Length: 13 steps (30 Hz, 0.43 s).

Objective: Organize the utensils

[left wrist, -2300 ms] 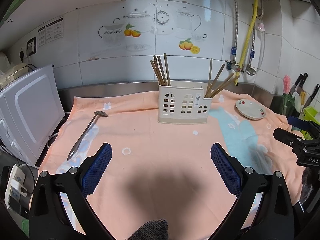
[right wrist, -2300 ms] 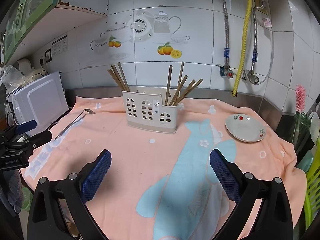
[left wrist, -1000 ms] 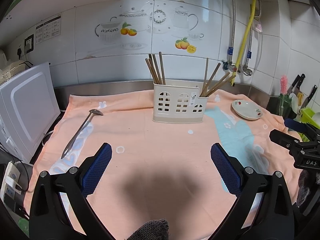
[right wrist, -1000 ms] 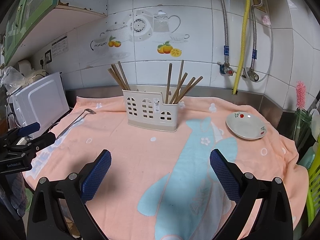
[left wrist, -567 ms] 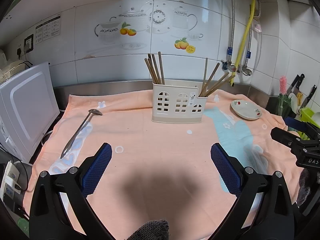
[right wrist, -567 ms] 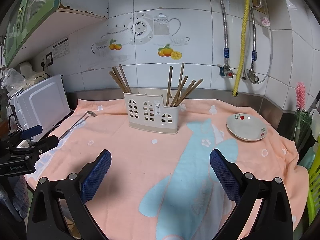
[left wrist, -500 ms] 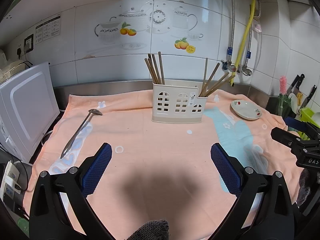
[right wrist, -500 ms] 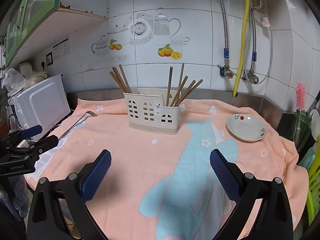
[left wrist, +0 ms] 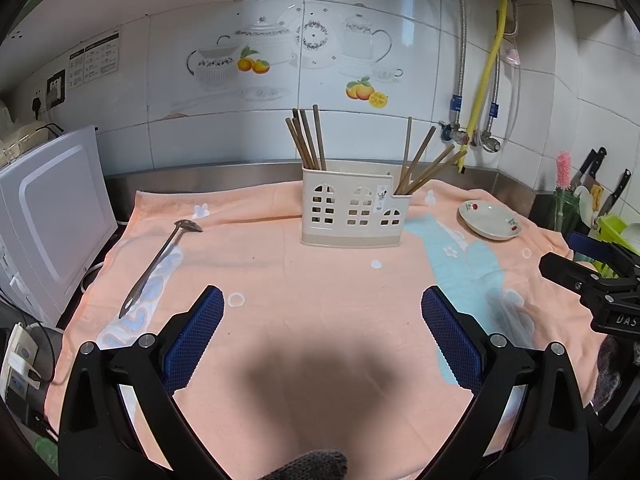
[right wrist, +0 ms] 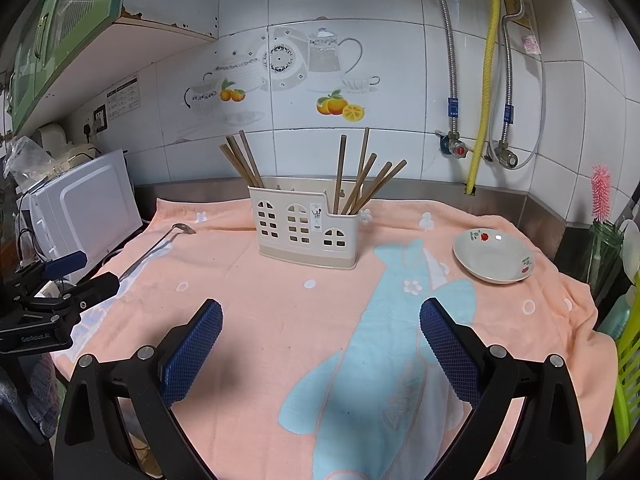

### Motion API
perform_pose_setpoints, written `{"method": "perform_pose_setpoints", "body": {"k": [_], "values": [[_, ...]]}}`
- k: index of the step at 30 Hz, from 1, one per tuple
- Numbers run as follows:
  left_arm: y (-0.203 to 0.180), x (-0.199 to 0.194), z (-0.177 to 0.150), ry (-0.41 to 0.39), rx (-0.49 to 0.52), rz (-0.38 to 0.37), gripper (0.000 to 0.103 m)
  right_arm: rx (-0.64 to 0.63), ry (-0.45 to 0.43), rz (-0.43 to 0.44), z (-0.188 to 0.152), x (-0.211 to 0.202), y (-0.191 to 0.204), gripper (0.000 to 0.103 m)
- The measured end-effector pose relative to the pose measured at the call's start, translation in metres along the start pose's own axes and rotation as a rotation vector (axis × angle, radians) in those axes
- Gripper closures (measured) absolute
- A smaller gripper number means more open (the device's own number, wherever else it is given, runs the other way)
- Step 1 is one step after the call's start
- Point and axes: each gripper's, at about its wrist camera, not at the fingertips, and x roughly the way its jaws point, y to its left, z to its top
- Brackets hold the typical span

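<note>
Left gripper (left wrist: 322, 312) first: jaws spread wide, released, nothing between the blue pads (left wrist: 196, 334), only bare cloth and its own shadow below. Right gripper (right wrist: 320, 320), same story: jaws parted wide and empty, hanging above the blue fish print on the peach towel (right wrist: 280, 320). Each tool shows at the edge of the other's view, the left one on the left side of the desk, the right one over the right edge.

Out past the left jaws, a metal ladle (left wrist: 160, 256) lies flat on the towel at the left side, bowl end pointing toward the back wall, handle running toward the camera over a pale blue patch of the print. It sits well apart from both grippers, untouched.

Centre stage, toward the back of the desk, stands the cream utensil holder (left wrist: 352, 212) with little window cut-outs, upright on the towel. Wooden chopsticks (left wrist: 306, 140) stand bunched in its left compartment, and a second set of chopsticks (left wrist: 424, 164) fans out to the right from the right-hand compartment.

To the right of the holder, apart from it, a small white saucer (right wrist: 492, 256) with red cherry marks rests on the towel. At the far left a white microwave (left wrist: 44, 208) stands beside the towel's edge. Behind everything, a tiled wall with teapot and orange decals, and a yellow hose (right wrist: 486, 80) running down by the taps.
</note>
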Motion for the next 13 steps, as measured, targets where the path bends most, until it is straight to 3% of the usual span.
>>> {"method": "perform_pose_setpoints", "body": {"k": [13], "values": [[0.0044,0.0009,-0.0004,0.005,-0.008,0.016,0.005,0.003,0.001,0.002,-0.0008,0.0004,-0.0009,0.007]]}}
